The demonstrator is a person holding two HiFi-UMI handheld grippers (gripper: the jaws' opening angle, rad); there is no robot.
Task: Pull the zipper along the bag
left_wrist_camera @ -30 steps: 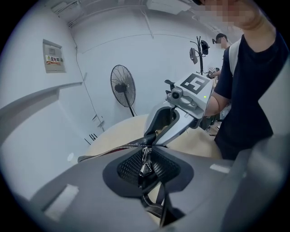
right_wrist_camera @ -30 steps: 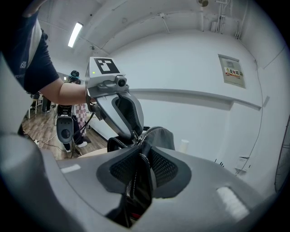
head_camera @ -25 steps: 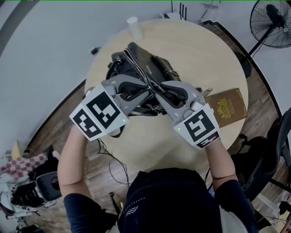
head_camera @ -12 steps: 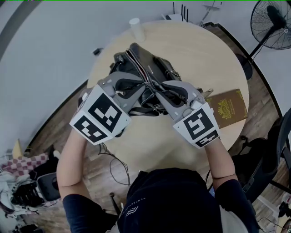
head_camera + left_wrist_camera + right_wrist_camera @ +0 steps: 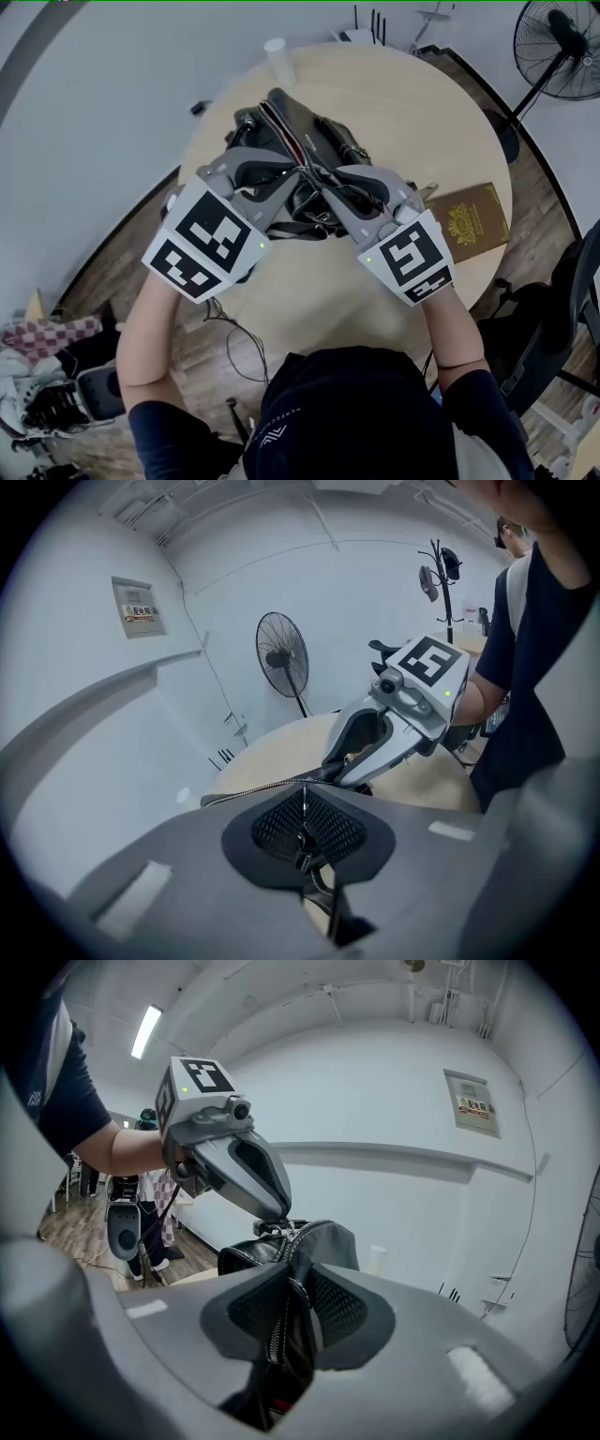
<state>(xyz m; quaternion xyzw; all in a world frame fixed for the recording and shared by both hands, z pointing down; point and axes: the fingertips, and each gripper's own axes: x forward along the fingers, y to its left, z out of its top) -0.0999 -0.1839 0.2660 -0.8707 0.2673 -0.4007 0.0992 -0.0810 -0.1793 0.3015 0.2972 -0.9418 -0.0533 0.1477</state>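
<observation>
A black leather bag (image 5: 281,127) lies on the round wooden table (image 5: 412,122), its zipper (image 5: 279,127) running along the top. My left gripper (image 5: 302,172) reaches in from the left and is shut on the thin metal zipper pull (image 5: 302,829); the zipper chain (image 5: 253,788) trails off to the left. My right gripper (image 5: 325,185) comes from the right and is shut on the bag's edge (image 5: 286,1321) beside the zipper teeth. The two sets of fingertips almost meet over the bag's near end. The bag (image 5: 319,1239) rises behind the right pads, and each gripper shows in the other's view: the left gripper (image 5: 268,1211) and the right gripper (image 5: 342,771).
A white cup (image 5: 277,54) stands at the table's far edge. A brown book (image 5: 469,221) lies at the right edge. A standing fan (image 5: 562,52) is on the floor to the far right, cables (image 5: 230,328) run under the table's near side, and a chair (image 5: 562,319) is on the right.
The left gripper has tilted, and its marker cube has swung slightly down and to the left. The right gripper and the bag have stayed in place.
</observation>
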